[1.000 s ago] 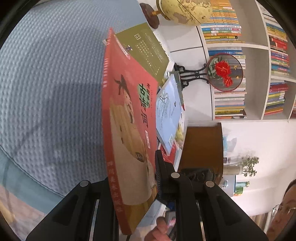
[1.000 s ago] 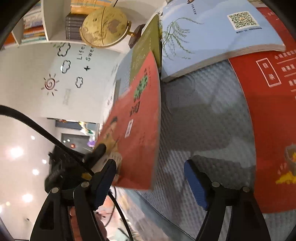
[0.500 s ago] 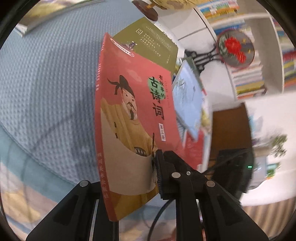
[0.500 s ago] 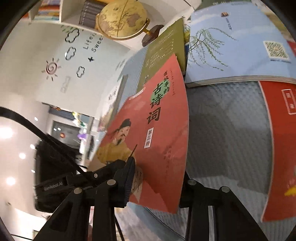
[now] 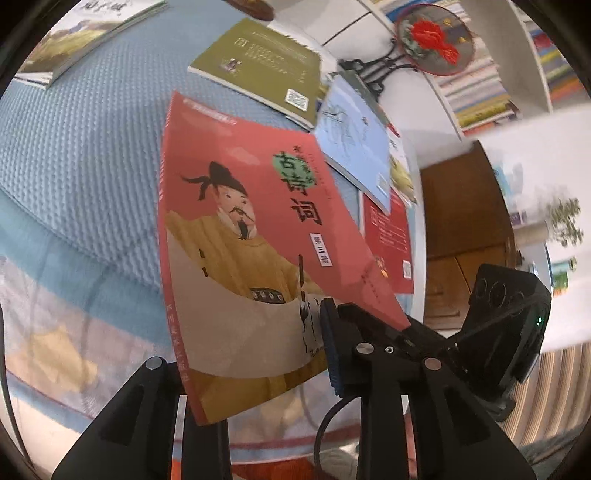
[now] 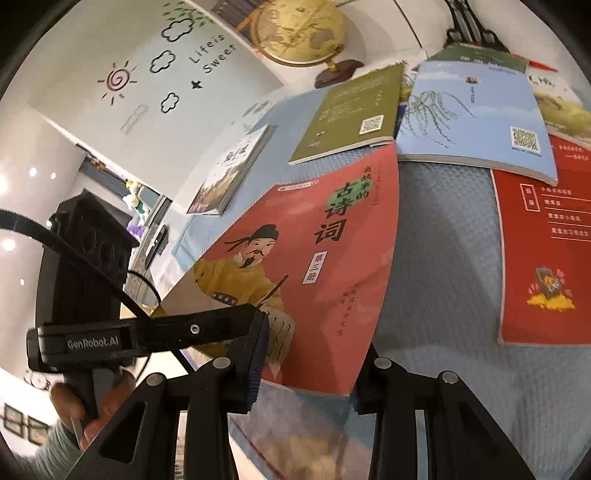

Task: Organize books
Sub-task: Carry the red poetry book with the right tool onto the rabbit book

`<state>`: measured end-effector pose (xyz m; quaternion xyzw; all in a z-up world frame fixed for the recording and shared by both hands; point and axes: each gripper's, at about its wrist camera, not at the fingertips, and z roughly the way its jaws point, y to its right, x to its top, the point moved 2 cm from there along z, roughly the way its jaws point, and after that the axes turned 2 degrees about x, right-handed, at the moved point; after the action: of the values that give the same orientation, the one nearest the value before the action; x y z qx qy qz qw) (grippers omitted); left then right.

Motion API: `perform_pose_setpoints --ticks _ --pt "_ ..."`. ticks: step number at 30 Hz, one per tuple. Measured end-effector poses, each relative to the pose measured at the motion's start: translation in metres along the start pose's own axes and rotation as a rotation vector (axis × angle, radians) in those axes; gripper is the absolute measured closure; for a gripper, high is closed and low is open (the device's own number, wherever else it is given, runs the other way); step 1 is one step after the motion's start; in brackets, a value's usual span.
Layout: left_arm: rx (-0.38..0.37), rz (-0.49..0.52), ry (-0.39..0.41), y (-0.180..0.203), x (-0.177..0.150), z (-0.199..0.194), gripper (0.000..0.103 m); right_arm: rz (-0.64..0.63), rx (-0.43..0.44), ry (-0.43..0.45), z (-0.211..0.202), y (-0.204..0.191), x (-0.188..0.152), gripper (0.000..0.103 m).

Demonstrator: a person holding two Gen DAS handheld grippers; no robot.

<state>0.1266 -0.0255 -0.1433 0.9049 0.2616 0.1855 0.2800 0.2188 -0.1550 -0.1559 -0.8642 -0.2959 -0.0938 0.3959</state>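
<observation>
A red poetry book [image 5: 258, 229] with a robed man on its cover is held tilted above the blue cloth. My left gripper [image 5: 258, 354] is shut on its lower edge, one finger on the cover, the other behind. My right gripper [image 6: 306, 365] is also shut on the same book [image 6: 306, 251] at its near edge; the left gripper's finger [image 6: 221, 321] shows beside it. An olive book [image 5: 262, 62], a light blue book [image 6: 476, 118], a dark red book [image 6: 546, 258] and a white-covered book [image 6: 232, 170] lie flat on the cloth.
A globe [image 6: 303, 33] on a wooden base stands at the table's back. A round embroidered fan [image 5: 436, 37] on a black stand sits beside white bookshelves [image 5: 517, 66] full of books. The table edge runs along the near side.
The red book has swung from nearly edge-on to facing up, lowering toward the cloth. My right gripper has closed on its near edge beside the left gripper.
</observation>
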Motion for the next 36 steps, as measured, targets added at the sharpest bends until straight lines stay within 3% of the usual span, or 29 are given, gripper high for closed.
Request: perform_pose_setpoints --ticks 9,15,23,29,36 --pt "0.015 0.126 0.026 -0.015 0.009 -0.037 0.079 -0.086 -0.081 0.026 0.017 -0.045 0.009 0.068" --pt "0.014 0.227 0.062 -0.044 0.06 -0.088 0.078 -0.184 -0.18 0.116 0.042 -0.117 0.038 0.068" --pt "0.045 0.247 0.166 -0.122 0.144 -0.159 0.079 -0.222 -0.152 0.187 0.125 -0.196 0.112 0.068" --pt "0.056 0.203 0.154 -0.182 0.202 -0.163 0.078 -0.182 -0.202 0.174 0.198 -0.21 0.157 0.068" --pt "-0.001 0.185 0.11 -0.209 0.236 -0.15 0.079 -0.075 -0.242 0.195 0.226 -0.205 0.175 0.067"
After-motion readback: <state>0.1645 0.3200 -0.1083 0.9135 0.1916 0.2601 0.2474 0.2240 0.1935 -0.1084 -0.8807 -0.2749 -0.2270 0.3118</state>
